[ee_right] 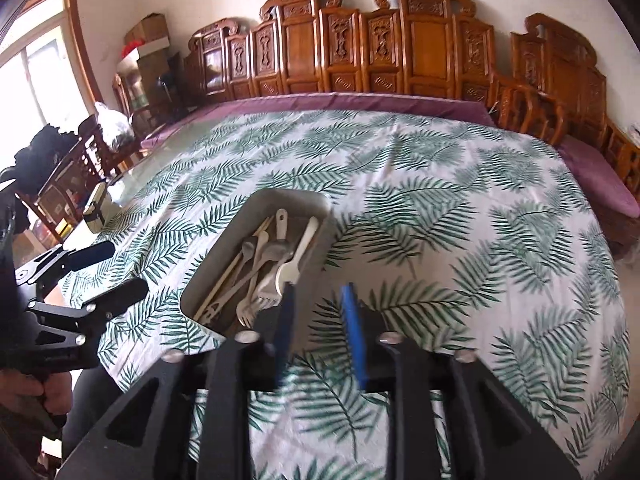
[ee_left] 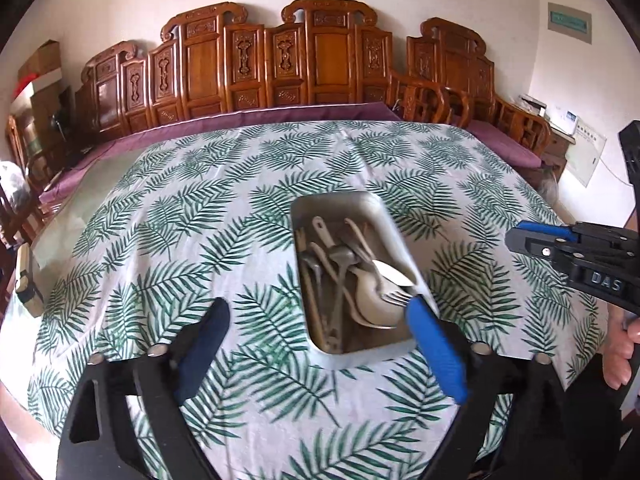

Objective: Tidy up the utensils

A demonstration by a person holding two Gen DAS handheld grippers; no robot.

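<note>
A metal tray (ee_left: 386,216) sits near the middle of the leaf-print tablecloth (ee_left: 224,216), its long axis running from the near table edge toward the carved wooden bench (ee_left: 280,60) behind. Inside it lie the utensils (ee_left: 352,280), mostly lengthwise: forks (ee_right: 256,300) with tines at the tray's near end, pale spoons (ee_left: 372,296) with bowls there too, handles pointing to the far end. The left gripper (ee_left: 316,320) hangs just short of the tray's near end, jaws spread wide and empty. The right gripper (ee_right: 318,312), at the tray's near right corner, is partly parted, nothing between its fingers.
</note>
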